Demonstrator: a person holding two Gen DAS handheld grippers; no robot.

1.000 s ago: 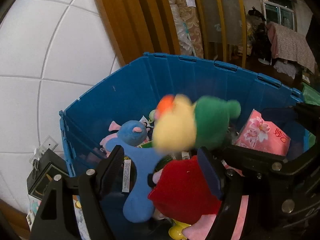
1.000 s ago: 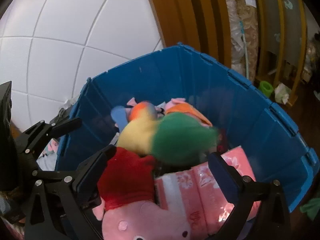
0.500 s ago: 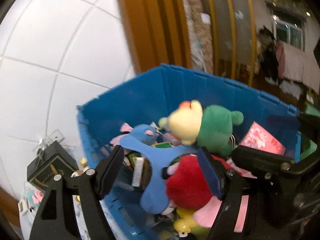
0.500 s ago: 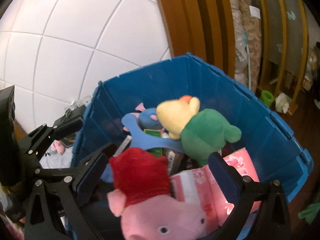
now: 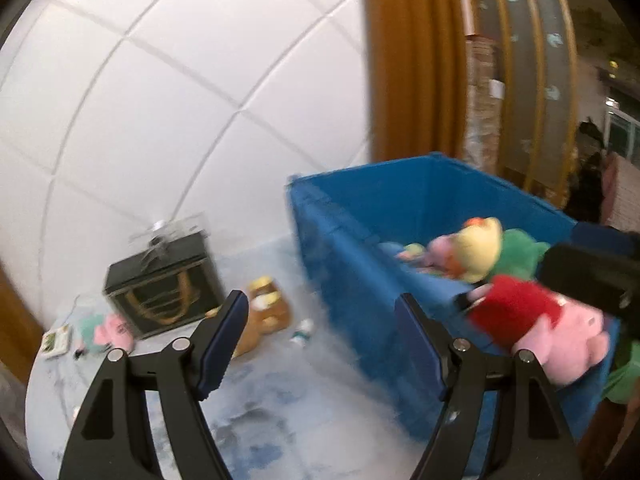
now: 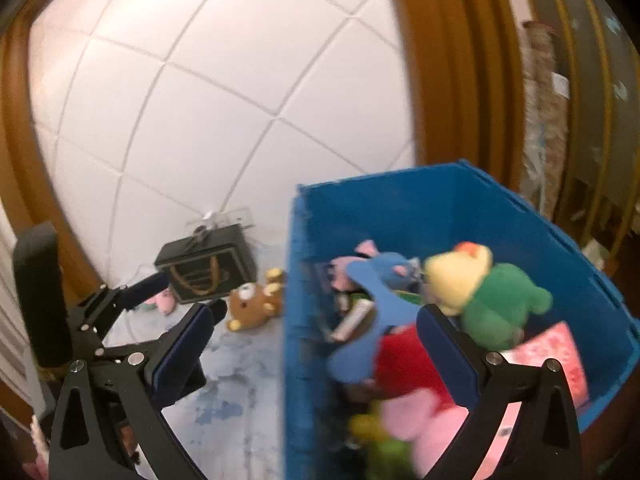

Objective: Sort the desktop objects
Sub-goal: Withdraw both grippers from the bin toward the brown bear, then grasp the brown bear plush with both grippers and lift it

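Observation:
A blue bin (image 5: pixel 360 280) (image 6: pixel 520 216) holds several plush toys: a yellow-headed green toy (image 5: pixel 500 248) (image 6: pixel 488 292), a pink pig in red (image 5: pixel 536 320) (image 6: pixel 408 364) and a blue toy (image 6: pixel 380 292). A brown bear plush (image 5: pixel 264 312) (image 6: pixel 252 306) lies on the pale table left of the bin. A small pink-and-green plush (image 5: pixel 108 330) lies further left. My left gripper (image 5: pixel 320 344) is open and empty above the table beside the bin. My right gripper (image 6: pixel 316 352) is open and empty, straddling the bin's left wall; the left gripper (image 6: pixel 176 296) shows in its view.
A black box with gold handles (image 5: pixel 164 280) (image 6: pixel 208 264) stands against the white tiled wall. A small card (image 5: pixel 56 342) lies at the table's left edge. A small bottle-like item (image 5: pixel 302 332) lies by the bin. Wooden pillars rise behind the bin.
Both grippers have swung left and back from over the bin; the table, bear and black box have come into view. Both stay open and empty.

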